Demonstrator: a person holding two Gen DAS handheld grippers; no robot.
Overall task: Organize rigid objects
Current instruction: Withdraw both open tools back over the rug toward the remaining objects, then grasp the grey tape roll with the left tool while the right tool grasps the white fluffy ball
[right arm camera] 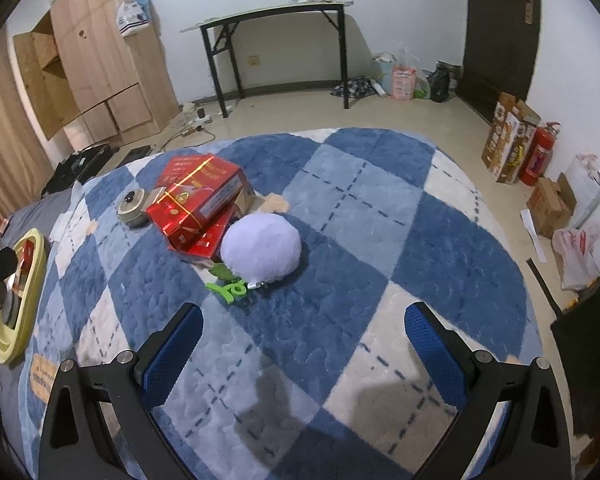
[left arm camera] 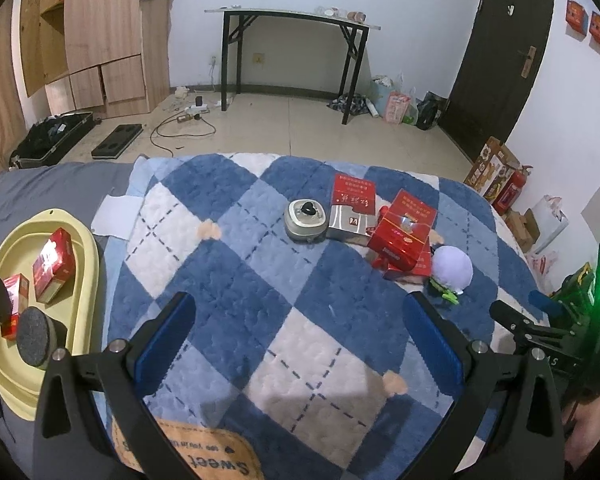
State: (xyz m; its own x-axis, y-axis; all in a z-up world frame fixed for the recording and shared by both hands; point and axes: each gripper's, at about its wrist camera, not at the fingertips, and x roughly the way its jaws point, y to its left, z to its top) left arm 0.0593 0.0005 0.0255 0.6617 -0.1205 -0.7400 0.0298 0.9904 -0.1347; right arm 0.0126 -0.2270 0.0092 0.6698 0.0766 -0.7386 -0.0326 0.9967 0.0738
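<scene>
Gaping wide, both grippers' fingers (left arm camera: 428,328) (right arm camera: 172,352), empty.

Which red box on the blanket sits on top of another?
The red box with the gold band; it rests tilted on a flatter red box beside the white plush ball.

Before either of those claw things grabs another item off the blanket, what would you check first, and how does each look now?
1. Left gripper open and empty: ok.
2. Right gripper open and empty: ok.
3. Room left in the yellow tray: ok.
4. Top red box free to lift: ok, it lies uppermost.
5. White plush ball clear of the boxes: not ok, it touches them.
6. Round grey device rigid: cannot tell.
</scene>
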